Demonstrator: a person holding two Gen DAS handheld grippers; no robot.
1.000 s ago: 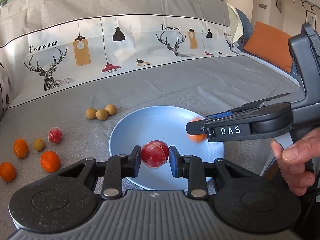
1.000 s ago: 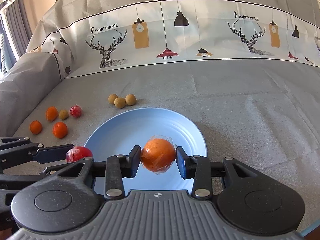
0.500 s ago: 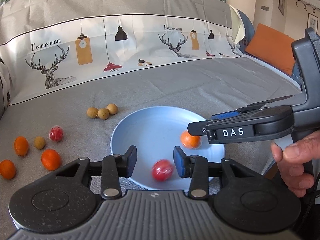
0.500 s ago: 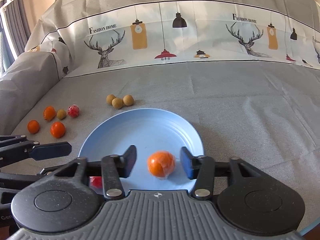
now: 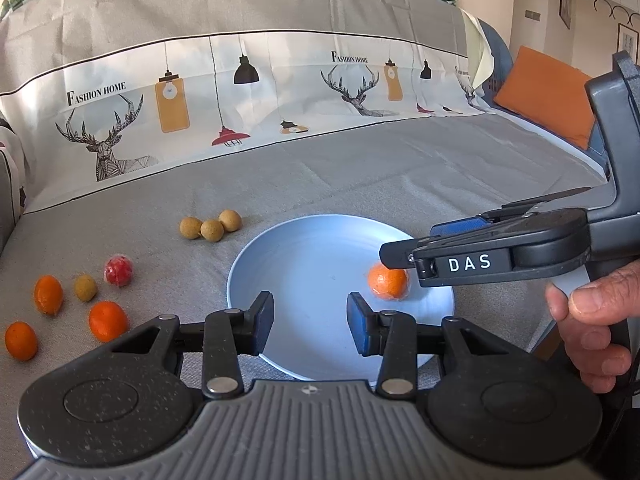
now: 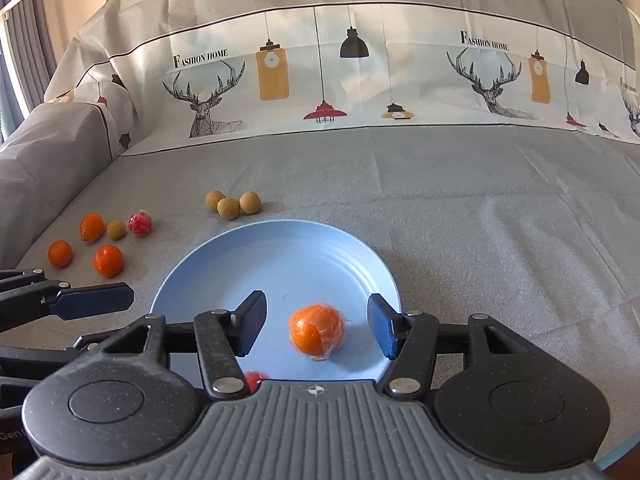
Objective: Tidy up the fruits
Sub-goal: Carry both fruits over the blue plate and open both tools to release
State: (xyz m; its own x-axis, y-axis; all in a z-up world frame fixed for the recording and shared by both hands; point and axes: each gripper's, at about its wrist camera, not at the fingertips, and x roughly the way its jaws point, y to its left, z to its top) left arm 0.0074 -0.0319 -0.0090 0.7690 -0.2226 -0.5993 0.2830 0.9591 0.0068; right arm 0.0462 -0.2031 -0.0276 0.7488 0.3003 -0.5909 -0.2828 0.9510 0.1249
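1. Far left on the grey sofa cover (image 6: 460,208), three small oranges (image 6: 108,260), one tan fruit (image 6: 116,229) and a wrapped red fruit (image 6: 140,223) are seen loose; a cluster of three tan fruits (image 6: 233,204) lies just beyond the plate's far rim.
2. The left gripper (image 5: 311,322) is held above the blue plate (image 5: 304,252) with its fingers (image 5: 262,322) spread wide — nothing is gripped or touched.
3. A second red fruit (image 6: 252,380) is glimpsed on the plate's near edge, mostly hidden.
4. The right gripper (image 6: 316,330) has its fingers (image 6: 382,330) parted wide around the wrapped orange (image 6: 317,330) — the orange rests on the plate, clear of both pads.
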